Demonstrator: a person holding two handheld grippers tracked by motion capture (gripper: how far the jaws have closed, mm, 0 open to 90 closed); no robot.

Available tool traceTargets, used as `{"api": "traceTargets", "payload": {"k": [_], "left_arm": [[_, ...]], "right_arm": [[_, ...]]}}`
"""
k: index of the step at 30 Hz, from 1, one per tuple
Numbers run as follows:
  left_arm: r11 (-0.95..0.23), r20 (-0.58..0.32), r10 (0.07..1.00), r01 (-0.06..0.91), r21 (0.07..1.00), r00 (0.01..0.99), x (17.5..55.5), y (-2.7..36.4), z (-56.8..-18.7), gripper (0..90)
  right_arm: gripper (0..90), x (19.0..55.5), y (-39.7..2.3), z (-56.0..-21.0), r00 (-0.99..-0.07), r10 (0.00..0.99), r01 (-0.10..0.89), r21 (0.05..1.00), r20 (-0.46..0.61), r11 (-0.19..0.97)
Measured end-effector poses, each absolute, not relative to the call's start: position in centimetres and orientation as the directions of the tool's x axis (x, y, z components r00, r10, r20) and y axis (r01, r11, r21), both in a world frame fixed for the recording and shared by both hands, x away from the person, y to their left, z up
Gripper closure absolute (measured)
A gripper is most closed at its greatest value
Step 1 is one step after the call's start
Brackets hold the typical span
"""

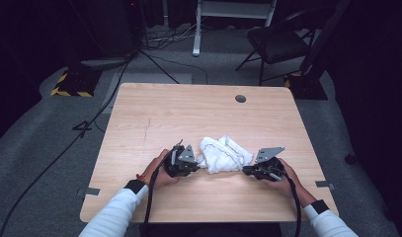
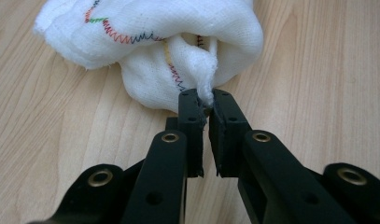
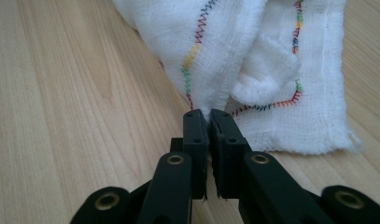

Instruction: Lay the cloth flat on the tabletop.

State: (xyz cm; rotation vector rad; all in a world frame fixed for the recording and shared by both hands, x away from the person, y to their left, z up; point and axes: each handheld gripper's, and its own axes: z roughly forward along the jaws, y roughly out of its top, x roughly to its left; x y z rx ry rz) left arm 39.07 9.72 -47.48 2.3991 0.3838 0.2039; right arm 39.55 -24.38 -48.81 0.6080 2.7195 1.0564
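Observation:
A crumpled white cloth [image 1: 224, 154] with multicoloured zigzag stitching lies on the wooden table [image 1: 154, 113], near its front middle. My left gripper [image 1: 198, 167] is at the cloth's left side, shut on a pinched fold of the cloth [image 2: 173, 60]; its jaw tips [image 2: 205, 103] meet around the fabric. My right gripper [image 1: 246, 170] is at the cloth's right side, shut on a stitched edge of the cloth [image 3: 211, 60], with the fabric squeezed between its tips [image 3: 205, 114]. Both grippers sit low over the table and point inward toward each other.
A round dark grommet [image 1: 240, 98] sits in the table's far right part. Beyond the table stand a black folding chair [image 1: 280, 42], a white frame leg [image 1: 197, 29] and cables on the grey floor. A person's white sleeves [image 1: 117, 212] enter from the bottom.

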Motion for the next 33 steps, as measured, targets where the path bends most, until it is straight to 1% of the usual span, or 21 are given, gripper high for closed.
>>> {"api": "traceTargets", "payload": {"k": [3,4,6,7,8,9,10,11,13,14,16,17,18,19,20,21,23,25,28,30,33], "left_arm": [[-0.713,0.037,0.334,0.226,0.664,0.942,38.9,10.1,-47.4,80.7],[-0.704,0.038,0.345,0.232,0.671,0.938,38.8,10.5,-47.3,79.2],[-0.688,0.029,0.357,0.242,0.685,0.934,38.7,11.0,-47.0,76.5],[-0.688,0.029,0.357,0.242,0.685,0.934,38.7,11.0,-47.0,73.4],[-0.675,0.026,0.374,0.253,0.693,0.927,38.6,11.3,-46.9,71.8],[-0.659,0.028,0.395,0.262,0.705,0.918,38.9,11.8,-46.7,69.7],[-0.659,0.028,0.395,0.262,0.705,0.918,38.9,11.8,-46.7,65.8],[-0.647,0.025,0.414,0.275,0.711,0.91,39.1,11.9,-46.5,62.9],[-0.627,0.025,0.432,0.28,0.727,0.902,39.7,12.0,-46.2,61.6],[-0.627,0.025,0.432,0.28,0.727,0.902,39.7,12.0,-46.2,58.3],[-0.601,0.028,0.48,0.305,0.739,0.877,40.6,11.7,-46.0,52.1],[-0.601,0.028,0.48,0.305,0.739,0.877,40.6,11.7,-46.0,47.3],[-0.595,0.02,0.495,0.322,0.737,0.869,41.4,11.3,-45.9,46.0],[-0.595,0.02,0.495,0.322,0.737,0.869,41.4,11.3,-45.9,43.9],[-0.588,0.009,0.499,0.331,0.739,0.867,41.8,11.0,-45.9,43.9],[-0.592,0.043,0.523,0.326,0.737,0.851,42.6,10.3,-45.9,37.2],[-0.592,0.034,0.527,0.337,0.732,0.849,43.1,10.0,-46.0,36.8],[-0.565,0.015,0.552,0.361,0.742,0.834,44.5,9.1,-46.1,31.3],[-0.551,-0.004,0.552,0.368,0.749,0.834,45.6,8.2,-46.2,30.3],[-0.554,-0.015,0.552,0.379,0.741,0.834,46.3,7.5,-46.4,28.9],[-0.556,-0.031,0.551,0.394,0.731,0.834,47.0,6.7,-46.8,29.4]], "right_arm": [[84.1,39.4,-24.5,-48.8,-0.901,0.434,0.317,0.678,-0.002,0.663],[81.0,39.4,-24.5,-48.8,-0.9,0.435,0.317,0.676,-0.007,0.665],[79.2,39.3,-24.5,-48.7,-0.898,0.44,0.315,0.676,-0.015,0.666],[79.2,39.3,-24.5,-48.7,-0.898,0.44,0.315,0.676,-0.015,0.666],[75.1,39.4,-24.7,-48.6,-0.896,0.444,0.316,0.679,-0.017,0.663],[73.1,39.4,-24.9,-48.4,-0.892,0.453,0.318,0.683,-0.021,0.658],[73.1,39.4,-24.9,-48.4,-0.892,0.453,0.318,0.683,-0.021,0.658],[71.4,39.5,-25.3,-48.0,-0.887,0.462,0.318,0.697,-0.022,0.643],[68.8,39.5,-25.9,-47.4,-0.876,0.482,0.321,0.715,-0.025,0.621],[67.3,39.6,-26.1,-47.1,-0.868,0.495,0.321,0.722,-0.034,0.613],[66.6,39.9,-26.5,-46.7,-0.848,0.528,0.329,0.732,-0.05,0.597],[66.3,40.1,-26.7,-46.5,-0.837,0.544,0.331,0.734,-0.062,0.593],[65.7,40.3,-26.9,-46.4,-0.824,0.562,0.336,0.737,-0.071,0.586],[65.7,40.3,-26.9,-46.4,-0.824,0.562,0.336,0.737,-0.071,0.586],[65.6,40.7,-27.1,-46.3,-0.814,0.578,0.348,0.739,-0.067,0.577],[65.6,41.4,-27.5,-46.4,-0.8,0.597,0.364,0.743,-0.059,0.561],[65.3,41.9,-27.6,-46.5,-0.792,0.608,0.376,0.74,-0.055,0.557],[63.6,43.1,-27.4,-47.2,-0.782,0.622,0.401,0.727,-0.045,0.557],[62.3,44.2,-26.9,-47.9,-0.778,0.627,0.419,0.714,-0.035,0.56],[59.6,44.7,-26.5,-48.3,-0.779,0.625,0.426,0.692,-0.047,0.583],[59.4,45.1,-26.2,-48.8,-0.779,0.626,0.441,0.678,-0.037,0.589]]}}
